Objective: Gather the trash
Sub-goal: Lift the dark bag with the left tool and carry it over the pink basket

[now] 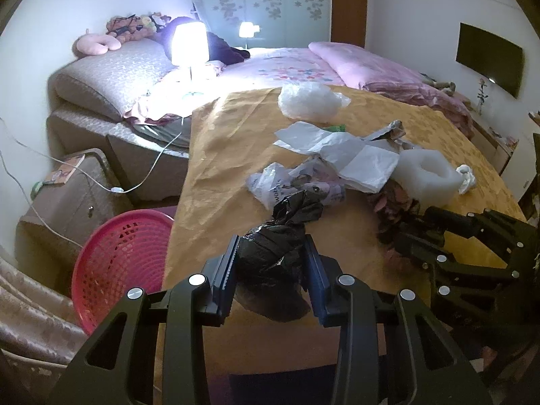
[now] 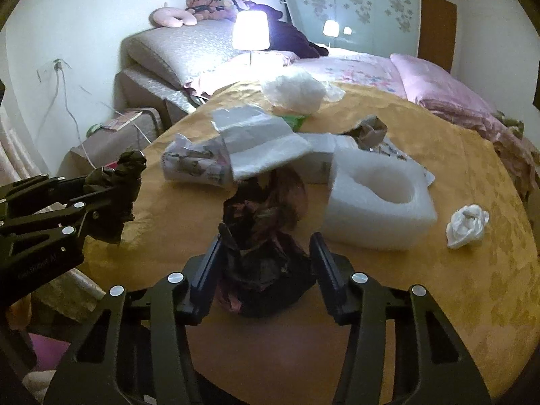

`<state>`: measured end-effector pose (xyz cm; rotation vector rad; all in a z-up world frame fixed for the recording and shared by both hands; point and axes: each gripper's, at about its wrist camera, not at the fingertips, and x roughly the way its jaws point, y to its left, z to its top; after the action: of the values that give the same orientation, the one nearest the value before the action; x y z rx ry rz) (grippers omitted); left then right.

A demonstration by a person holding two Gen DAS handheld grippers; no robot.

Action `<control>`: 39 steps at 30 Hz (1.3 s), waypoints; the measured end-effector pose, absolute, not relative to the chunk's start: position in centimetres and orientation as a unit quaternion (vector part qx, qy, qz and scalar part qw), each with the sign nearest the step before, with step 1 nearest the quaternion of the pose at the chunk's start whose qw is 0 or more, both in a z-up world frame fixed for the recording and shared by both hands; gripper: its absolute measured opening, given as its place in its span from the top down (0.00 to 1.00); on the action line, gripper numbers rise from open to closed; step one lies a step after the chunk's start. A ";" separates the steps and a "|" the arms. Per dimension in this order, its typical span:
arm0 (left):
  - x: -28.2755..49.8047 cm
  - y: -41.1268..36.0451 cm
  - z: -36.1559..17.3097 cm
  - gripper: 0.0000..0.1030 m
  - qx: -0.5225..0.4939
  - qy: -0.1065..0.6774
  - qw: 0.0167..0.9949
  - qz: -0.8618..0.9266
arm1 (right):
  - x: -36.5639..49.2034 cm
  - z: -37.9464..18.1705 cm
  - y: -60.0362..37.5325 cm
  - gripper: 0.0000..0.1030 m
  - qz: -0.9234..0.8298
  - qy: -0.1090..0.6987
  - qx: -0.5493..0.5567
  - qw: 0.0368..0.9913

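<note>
Beside the bed (image 1: 216,155), a pink basket (image 1: 118,263) stood on the floor, and nothing showed inside it. Left tongs (image 1: 273,256) were clenched on a knotted black bag (image 1: 270,246), held over the bed's edge near the basket. Right tongs (image 2: 266,253) flanked a dark crumpled wrapper (image 2: 263,222) on the orange cover; their grip I cannot tell. White foam (image 2: 378,202) lay just beside.

My left matte-black two-finger gripper (image 1: 273,263) has angular cut-out linkage arms, round silver pivot screws and blue ribbed finger pads (image 1: 319,270). My right matte-black gripper (image 2: 266,256), beside it, matches, with dark pads.
</note>
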<state>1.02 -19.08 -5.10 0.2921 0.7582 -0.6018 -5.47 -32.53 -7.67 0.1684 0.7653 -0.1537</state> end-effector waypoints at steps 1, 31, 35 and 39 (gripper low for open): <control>1.0 -18.8 -4.9 0.66 0.139 0.362 0.876 -0.287 | -5.5 -7.4 -32.4 0.52 -0.073 0.370 0.082 0.923; 5.3 -8.1 -1.8 0.66 0.045 0.353 0.914 -0.193 | -3.3 -1.5 -32.5 0.52 -0.004 0.305 0.144 0.941; 5.4 -7.8 -1.8 0.66 0.043 0.354 0.914 -0.193 | -4.1 -2.2 -33.4 0.52 -0.016 0.308 0.144 0.940; 5.4 -7.7 -1.8 0.66 0.043 0.354 0.914 -0.193 | -4.6 -3.1 -33.9 0.52 -0.026 0.317 0.145 0.937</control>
<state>5.39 -7.71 -1.83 0.0882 0.7282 -0.3967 -4.62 -33.87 -3.09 0.2971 0.6476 -0.0536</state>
